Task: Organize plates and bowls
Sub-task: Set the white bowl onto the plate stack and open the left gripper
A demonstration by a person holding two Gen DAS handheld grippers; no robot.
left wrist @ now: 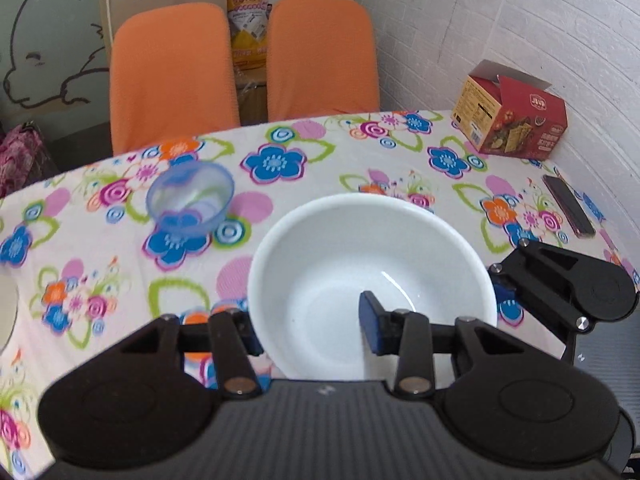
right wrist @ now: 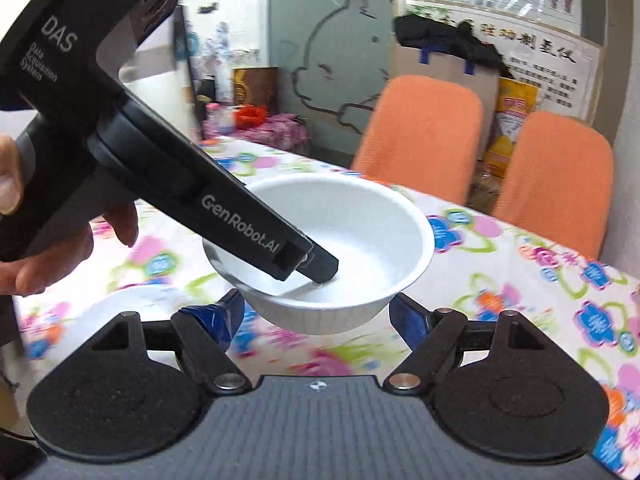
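A white bowl (left wrist: 372, 256) hangs tilted above the flowered tablecloth, carried between both grippers. My left gripper (left wrist: 310, 322) is shut on its near wall, one finger inside the bowl and the other outside. In the right wrist view that inner finger (right wrist: 320, 266) reaches into the white bowl (right wrist: 360, 248). My right gripper (right wrist: 316, 314) is shut on the bowl's lower body, a blue pad on each side. One of its pads (left wrist: 503, 286) shows against the bowl's right side. A small clear blue bowl (left wrist: 190, 200) stands further back on the left.
A white plate (right wrist: 132, 300) lies under the bowl to the left. A red carton (left wrist: 512, 120) and a phone (left wrist: 568, 206) sit near the white wall. Two orange chairs (left wrist: 172, 76) stand behind the table. A person's hand (right wrist: 40, 248) holds the left gripper.
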